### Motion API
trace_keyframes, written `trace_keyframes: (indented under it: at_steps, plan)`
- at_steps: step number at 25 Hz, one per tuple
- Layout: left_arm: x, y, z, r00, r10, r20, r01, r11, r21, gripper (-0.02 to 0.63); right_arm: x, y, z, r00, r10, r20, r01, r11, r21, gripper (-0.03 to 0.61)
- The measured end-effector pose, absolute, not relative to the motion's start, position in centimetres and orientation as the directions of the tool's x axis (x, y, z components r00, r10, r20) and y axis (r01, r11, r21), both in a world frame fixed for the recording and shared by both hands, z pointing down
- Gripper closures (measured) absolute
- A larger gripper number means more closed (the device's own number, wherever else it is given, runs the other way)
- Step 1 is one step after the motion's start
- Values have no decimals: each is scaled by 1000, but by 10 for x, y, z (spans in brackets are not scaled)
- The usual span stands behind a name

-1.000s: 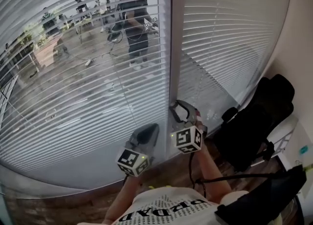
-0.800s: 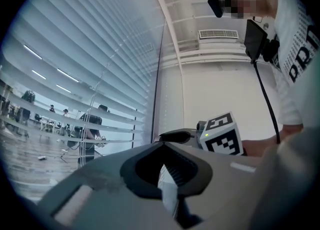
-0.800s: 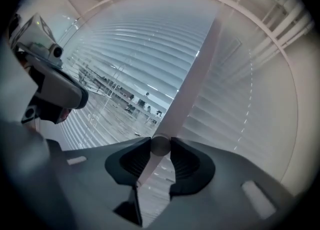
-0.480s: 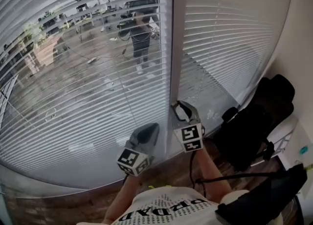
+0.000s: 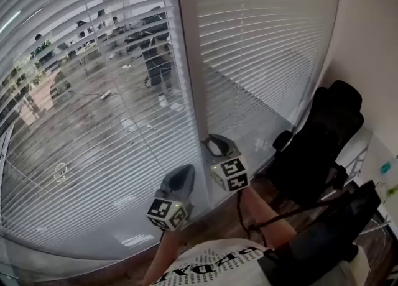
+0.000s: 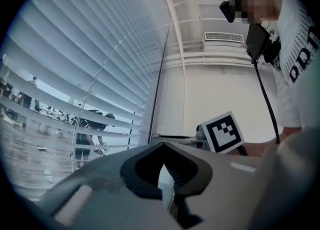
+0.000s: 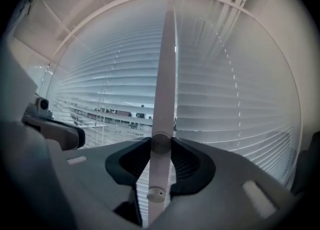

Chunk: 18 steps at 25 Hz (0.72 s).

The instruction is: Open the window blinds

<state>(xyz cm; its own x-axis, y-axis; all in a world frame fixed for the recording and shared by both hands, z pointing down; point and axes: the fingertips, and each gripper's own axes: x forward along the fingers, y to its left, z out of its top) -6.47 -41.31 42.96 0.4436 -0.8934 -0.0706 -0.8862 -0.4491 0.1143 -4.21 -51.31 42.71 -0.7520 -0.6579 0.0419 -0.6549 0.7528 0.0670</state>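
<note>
Left window blind (image 5: 81, 123): slats tilted open, person (image 5: 155, 55) visible beyond glass. Left claw (image 5: 184, 171): low in front of that blind, pointing level, jaws together, nothing held. Window post (image 5: 189, 61) between both blinds. Right claw (image 7: 161, 143): at foot of post, clamped on white blind wand (image 7: 157, 174); jaws just been closing, wand between them. Right window blind (image 5: 261, 48): slats nearly shut, little shows through. Black chair (image 5: 317, 148) at far right, apart from both claws.
</note>
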Motion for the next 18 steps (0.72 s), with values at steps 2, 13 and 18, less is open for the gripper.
trace_keyframes:
  at_steps: [2,13,18]
  plan:
    - [-63,-413,430,444,-893,-75,-884,-450,125,621,-41,-510,426,-752,-658,43,-656,753,50,446]
    - [-67,-423,418,447,-891,-81,-884,-453,111,621,-41,-515,423,-742,-669,37,-669,743,16,453]
    - [-65,-423,421,445,-892,-75,-885,-451,112,621,-41,-513,424,-746,-665,33,-665,746,14,454]
